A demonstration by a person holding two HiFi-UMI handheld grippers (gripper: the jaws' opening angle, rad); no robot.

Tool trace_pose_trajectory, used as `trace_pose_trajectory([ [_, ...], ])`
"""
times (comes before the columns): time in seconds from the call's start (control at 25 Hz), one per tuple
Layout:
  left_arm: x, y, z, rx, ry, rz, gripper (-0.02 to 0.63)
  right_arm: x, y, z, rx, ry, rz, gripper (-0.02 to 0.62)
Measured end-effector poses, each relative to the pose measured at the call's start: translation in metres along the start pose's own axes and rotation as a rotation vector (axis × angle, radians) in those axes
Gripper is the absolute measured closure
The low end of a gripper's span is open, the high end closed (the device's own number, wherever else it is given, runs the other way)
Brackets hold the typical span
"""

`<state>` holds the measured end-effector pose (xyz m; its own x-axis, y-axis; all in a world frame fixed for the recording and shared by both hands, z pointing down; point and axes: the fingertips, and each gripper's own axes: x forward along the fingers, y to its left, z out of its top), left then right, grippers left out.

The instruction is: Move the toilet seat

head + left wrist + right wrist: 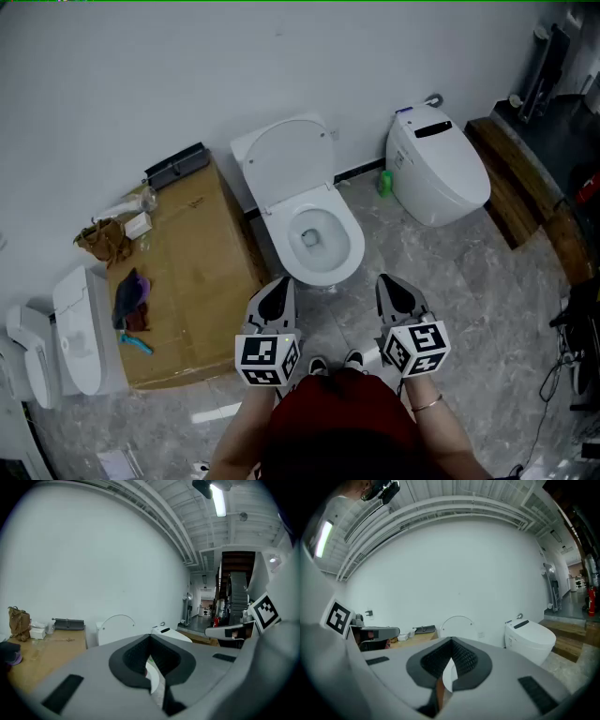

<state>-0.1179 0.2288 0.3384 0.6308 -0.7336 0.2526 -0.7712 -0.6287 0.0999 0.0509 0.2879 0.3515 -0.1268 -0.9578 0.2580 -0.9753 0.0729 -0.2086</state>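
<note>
A white toilet (pixel 314 239) stands against the wall straight ahead, its bowl open. Its lid (pixel 289 161) is raised and leans back on the wall. I cannot tell whether the seat ring is up with it or lies on the rim. The lid also shows in the left gripper view (pixel 117 626) and the right gripper view (pixel 457 624). My left gripper (pixel 279 286) is shut and empty, a short way in front of the bowl's left side. My right gripper (pixel 394 283) is likewise shut and empty, in front of the bowl's right side. Neither touches the toilet.
A second, closed white toilet (pixel 436 167) stands to the right, with a green bottle (pixel 385 183) between the two. A large cardboard box (pixel 192 267) with small items on top sits to the left. Beyond it lies more white sanitary ware (pixel 75 328). A wooden step (pixel 511 187) runs at the far right.
</note>
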Motion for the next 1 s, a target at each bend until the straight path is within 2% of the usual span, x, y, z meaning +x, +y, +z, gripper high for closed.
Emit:
trace_pose_trajectory([
  [0.24,0.004,-0.007,0.011,0.011,-0.022,0.020,0.580,0.001,-0.009,0.008,-0.029,0.000,0.023,0.580],
  [0.64,0.024,-0.014,-0.006,-0.067,0.021,0.072,0.580,0.015,-0.037,-0.001,-0.036,0.050,0.056,0.580],
  [1.0,0.053,-0.024,-0.010,-0.054,0.055,0.124,0.578,0.031,-0.074,-0.005,-0.025,0.093,0.078,0.578],
])
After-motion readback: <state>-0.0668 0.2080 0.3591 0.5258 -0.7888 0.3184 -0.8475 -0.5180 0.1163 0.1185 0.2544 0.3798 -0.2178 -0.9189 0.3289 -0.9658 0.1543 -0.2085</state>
